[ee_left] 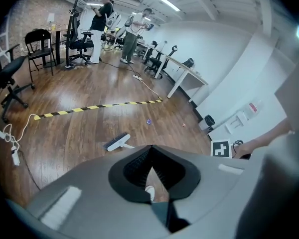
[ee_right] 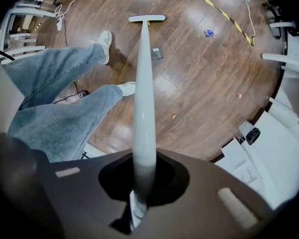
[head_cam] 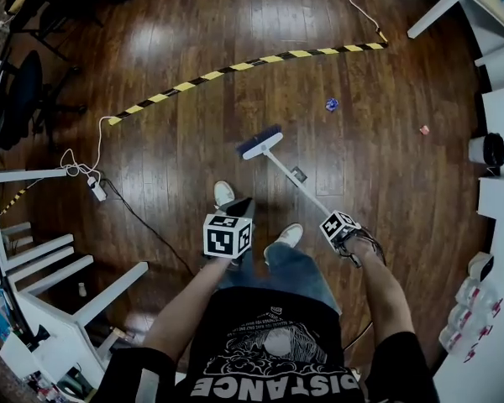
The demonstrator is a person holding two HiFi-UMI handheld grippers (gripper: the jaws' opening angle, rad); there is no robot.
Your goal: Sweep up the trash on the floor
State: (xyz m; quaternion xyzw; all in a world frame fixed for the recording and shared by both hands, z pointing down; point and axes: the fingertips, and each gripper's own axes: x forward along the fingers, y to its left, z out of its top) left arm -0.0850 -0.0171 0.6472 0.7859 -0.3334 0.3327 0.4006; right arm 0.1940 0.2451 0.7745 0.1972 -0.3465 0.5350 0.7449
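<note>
Right gripper: jaws clamped on the broom's white handle; it runs straight out between them, down toward the floor.
Broom head: blue bristles, white back, down on the wood floor in front of the person's feet, handle slanting back to the right gripper.
Left gripper: black jaws drawn in till the tips meet, w/ only a thin wedge of floor showing between; I can't see anything pinched there. Held low by the person's left knee in the head view.
Trash, blue scrap: on the floor past the broom head and to its right, clear of the bristles.
Trash, red scrap: further right, near the white furniture, well apart from the broom.
Trash, yellow bit: tiny, right of the handle, seen only in the right gripper view.
Dark square: flat on the boards, just beside the handle; can't tell what it is.
Striped strip: yellow-and-black, crossing the floor beyond the broom and the scraps.
Feet: white shoes, one either side of the left gripper, jeans above.
Left side: power strip w/ white and black cords, next to a white shelf frame.
Far end of the room: two people standing among desks and chairs.
</note>
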